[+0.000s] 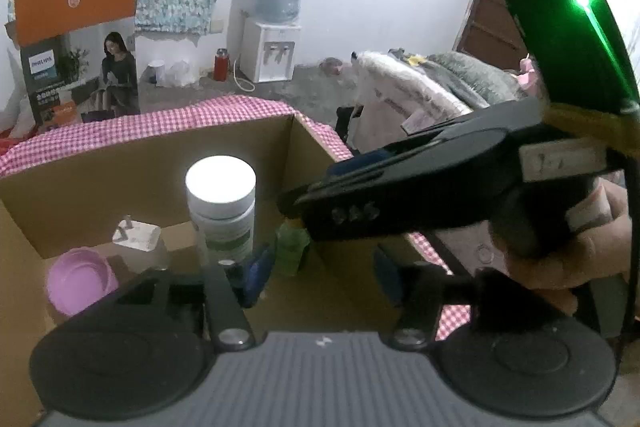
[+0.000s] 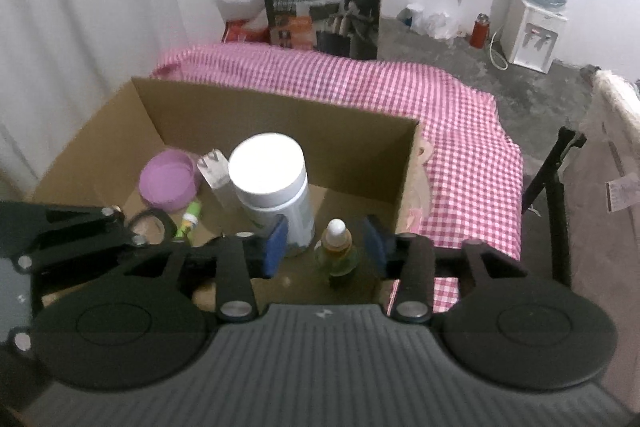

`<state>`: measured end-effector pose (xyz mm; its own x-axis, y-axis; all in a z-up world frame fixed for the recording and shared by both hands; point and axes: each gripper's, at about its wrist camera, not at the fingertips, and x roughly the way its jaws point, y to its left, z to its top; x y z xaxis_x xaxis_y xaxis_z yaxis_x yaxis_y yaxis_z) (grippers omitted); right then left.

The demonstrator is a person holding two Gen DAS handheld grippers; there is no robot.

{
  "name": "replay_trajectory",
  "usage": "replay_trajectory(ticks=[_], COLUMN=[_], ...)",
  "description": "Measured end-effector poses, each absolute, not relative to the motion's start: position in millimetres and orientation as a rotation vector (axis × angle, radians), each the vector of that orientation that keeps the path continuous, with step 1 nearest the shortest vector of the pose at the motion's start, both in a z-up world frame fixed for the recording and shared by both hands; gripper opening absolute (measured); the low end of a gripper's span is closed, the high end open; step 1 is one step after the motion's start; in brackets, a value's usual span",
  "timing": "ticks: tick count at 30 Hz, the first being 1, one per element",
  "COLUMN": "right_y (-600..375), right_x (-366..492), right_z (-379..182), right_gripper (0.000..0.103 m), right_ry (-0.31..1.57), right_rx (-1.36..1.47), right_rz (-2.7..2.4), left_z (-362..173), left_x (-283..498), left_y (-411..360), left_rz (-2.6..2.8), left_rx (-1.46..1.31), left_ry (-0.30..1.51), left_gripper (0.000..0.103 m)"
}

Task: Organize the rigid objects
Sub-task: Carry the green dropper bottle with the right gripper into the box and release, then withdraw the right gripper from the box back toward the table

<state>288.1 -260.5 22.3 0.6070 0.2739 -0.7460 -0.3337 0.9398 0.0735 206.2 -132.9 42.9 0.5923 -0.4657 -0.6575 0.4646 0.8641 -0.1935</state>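
box right half free | white-capped jar blocks centre

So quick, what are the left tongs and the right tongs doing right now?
Left tongs: open, holding nothing.
Right tongs: open around the small bottle, not squeezing it.

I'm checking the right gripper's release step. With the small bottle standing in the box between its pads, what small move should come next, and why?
Probably lift the right gripper straight up and back, clear of the cardboard box. Its jaws stand open, the pads apart from the small bottle, which stands upright on the box floor beside the white-lidded jar. A sideways move could tip the bottle.
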Motion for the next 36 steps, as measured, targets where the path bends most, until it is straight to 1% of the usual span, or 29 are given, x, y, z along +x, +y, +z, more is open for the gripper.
replay_trajectory(ticks=[1, 3, 5, 7, 8, 10, 14, 16, 21, 25, 31, 36], right_y=[-263, -270, -276, -281, -283, -285, -284, -281, -259, -233, -178, -138], right_x=[284, 267, 246, 225, 212, 190, 143, 120, 71, 53, 54, 73], right_z=[27, 39, 51, 59, 63, 70, 81, 84, 84, 72, 44, 14], right_gripper=[0.047, 0.054, 0.058, 0.075, 0.078, 0.082, 0.091, 0.095, 0.099, 0.100, 0.100, 0.100], right_ry=[0.834, 0.795, 0.744, 0.699, 0.672, 0.633, 0.567, 0.532, 0.464, 0.471, 0.580, 0.702], right_rx=[-0.057, -0.008, 0.034, 0.060, 0.075, 0.090, 0.128, 0.141, 0.158, 0.197, 0.230, 0.255], right_rz=[0.353, 0.359, 0.362, 0.364, 0.359, 0.353, 0.349, 0.355, 0.382, 0.444, 0.549, 0.600], left_z=[46, 55, 61, 67, 69, 75, 84, 85, 78, 67, 42, 16], left_x=[201, 187, 174, 159, 152, 136, 106, 89, 53, 27, 5, 17], left_y=[-130, -124, -118, -111, -108, -101, -85, -74, -37, -5, 36, 46], left_rz=[-0.543, -0.543, -0.541, -0.541, -0.542, -0.550, -0.561, -0.558, -0.482, -0.385, -0.298, -0.241], left_rx=[-0.001, 0.011, 0.025, 0.037, 0.037, 0.034, 0.038, 0.043, 0.043, 0.039, -0.005, 0.005], left_ry=[0.756, 0.730, 0.705, 0.685, 0.679, 0.670, 0.630, 0.613, 0.599, 0.584, 0.596, 0.637], left_gripper=[0.064, 0.069, 0.076, 0.079, 0.079, 0.081, 0.089, 0.091, 0.093, 0.095, 0.095, 0.095])
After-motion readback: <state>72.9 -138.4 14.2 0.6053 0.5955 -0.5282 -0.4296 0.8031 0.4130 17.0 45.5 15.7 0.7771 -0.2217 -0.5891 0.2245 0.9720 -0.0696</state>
